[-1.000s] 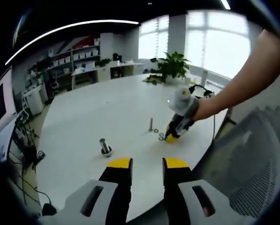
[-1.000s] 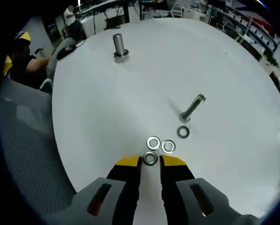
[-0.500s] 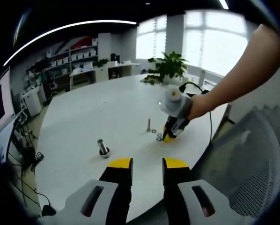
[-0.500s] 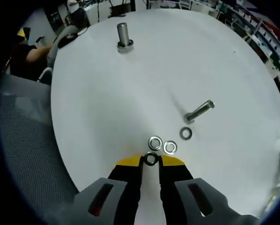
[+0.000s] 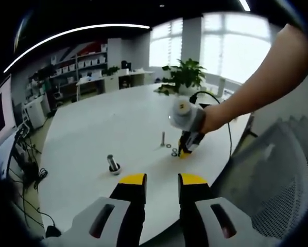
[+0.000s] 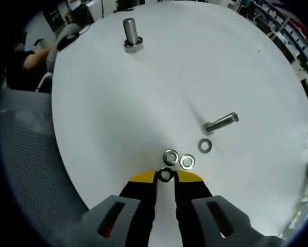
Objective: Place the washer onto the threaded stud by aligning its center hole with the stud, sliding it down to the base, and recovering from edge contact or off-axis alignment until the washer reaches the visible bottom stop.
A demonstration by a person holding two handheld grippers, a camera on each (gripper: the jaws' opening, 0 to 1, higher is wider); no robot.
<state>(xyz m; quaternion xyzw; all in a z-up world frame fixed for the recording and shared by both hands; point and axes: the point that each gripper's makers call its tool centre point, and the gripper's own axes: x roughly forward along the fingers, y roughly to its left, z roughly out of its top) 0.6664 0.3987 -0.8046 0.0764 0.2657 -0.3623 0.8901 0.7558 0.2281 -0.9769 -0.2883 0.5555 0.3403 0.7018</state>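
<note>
In the right gripper view my right gripper (image 6: pixel 166 175) is low over the white round table (image 6: pixel 118 103), with its jaws pinched on a dark washer (image 6: pixel 166 175) held flat between the tips. Two silver washers (image 6: pixel 170 156) (image 6: pixel 187 161) lie just beyond, and a third (image 6: pixel 204 145) lies beside a thin stud (image 6: pixel 222 122). A thicker stud on a round base (image 6: pixel 131 33) stands at the far side. In the left gripper view my left gripper (image 5: pixel 161 180) hangs open over the table's near edge, holding nothing. The right gripper (image 5: pixel 184 153) works beside the thin stud (image 5: pixel 163 138), right of the thick stud (image 5: pixel 113 163).
A grey mesh chair (image 5: pixel 277 175) stands by the table's edge on the right, also seen as mesh (image 6: pixel 25 170) at the left. A potted plant (image 5: pixel 185 74) sits at the table's far end. A person (image 6: pixel 30 56) sits beyond the table.
The right gripper's jaws have narrowed a little around the dark washer. In the left gripper view the right gripper and the hand holding it have drifted slightly left.
</note>
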